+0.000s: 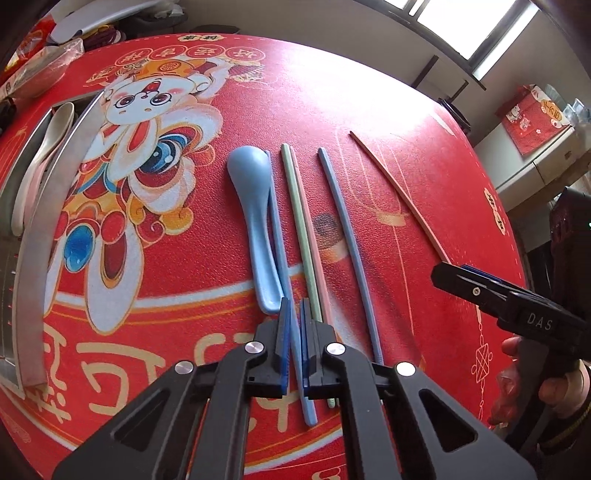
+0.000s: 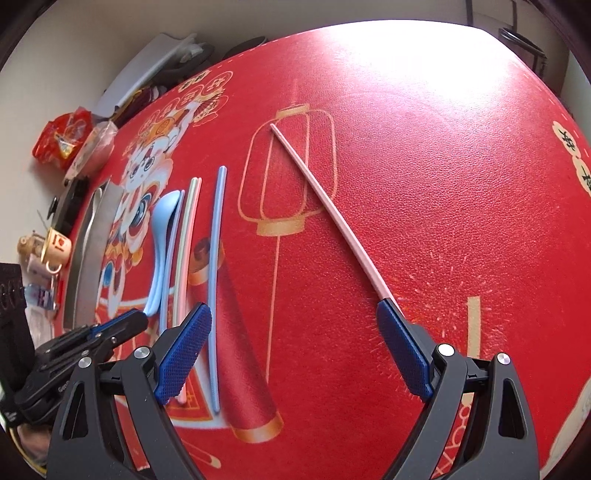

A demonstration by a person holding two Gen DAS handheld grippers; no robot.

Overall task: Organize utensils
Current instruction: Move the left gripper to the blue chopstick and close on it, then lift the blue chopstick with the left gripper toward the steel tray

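1. Daylight from a window glares on a red tabletop printed with a festive cartoon figure and gold lanterns.
2. Clutter lines the far edge: snack packets, a small cup, a red gift bag on a cabinet.
3. At the left edge, a metal tray holds a pale spoon.
4. Mid-table lie a blue spoon, a blue chopstick just beside it, a green chopstick touching a pink one, and another blue chopstick.
5. A pink chopstick lies well apart to the right, angled.
6. Pointing steeply down, the left tool is clamped on the blue chopstick beside the spoon.
7. Also tilted down, the right tool stands wide open, one pad beside the pink chopstick's near end; a hand grips its handle.
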